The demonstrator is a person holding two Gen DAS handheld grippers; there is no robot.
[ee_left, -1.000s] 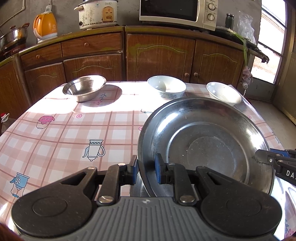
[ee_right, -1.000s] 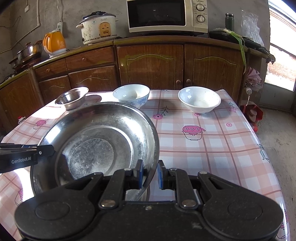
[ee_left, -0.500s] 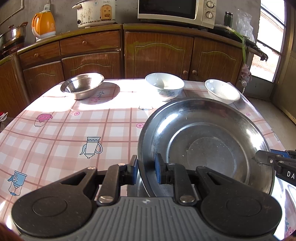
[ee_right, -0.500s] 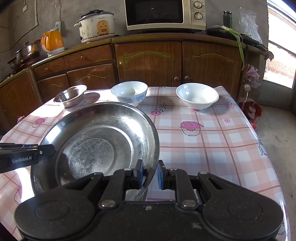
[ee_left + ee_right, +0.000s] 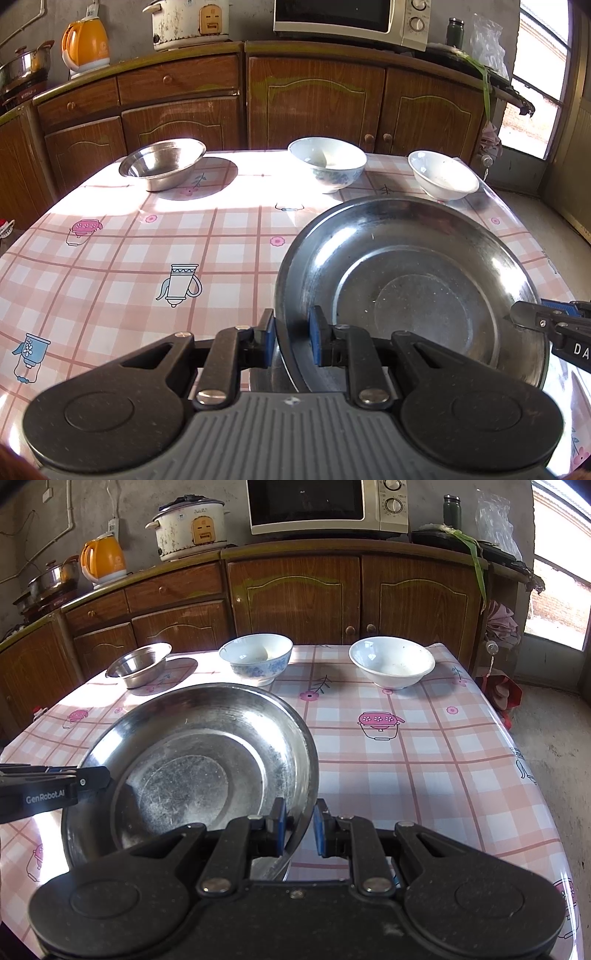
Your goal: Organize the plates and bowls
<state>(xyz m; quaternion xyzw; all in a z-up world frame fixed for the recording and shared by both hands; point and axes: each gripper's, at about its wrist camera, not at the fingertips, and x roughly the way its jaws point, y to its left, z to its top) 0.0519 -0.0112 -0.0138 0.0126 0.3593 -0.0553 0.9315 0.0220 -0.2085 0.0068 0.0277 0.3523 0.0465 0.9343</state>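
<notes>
A large steel plate [image 5: 410, 288] [image 5: 195, 775] is held above the checked tablecloth by both grippers. My left gripper [image 5: 291, 339] is shut on its left rim; it shows in the right wrist view at the left [image 5: 88, 781]. My right gripper [image 5: 299, 827] is shut on its right rim; it shows in the left wrist view at the right [image 5: 524, 314]. At the table's far side stand a small steel bowl [image 5: 162, 164] [image 5: 138, 664], a blue-patterned bowl [image 5: 327, 162] [image 5: 256, 659] and a white bowl [image 5: 441, 179] [image 5: 391, 662].
The table [image 5: 110, 266] [image 5: 424, 768] is covered with a pink checked cloth. Behind it wooden cabinets [image 5: 314, 96] carry a microwave, rice cooker and orange kettle. The table's right edge drops to the floor [image 5: 554, 746].
Both grippers have risen slightly with the plate; the far bowls and cabinets sit lower in both views. The grips have not changed.
</notes>
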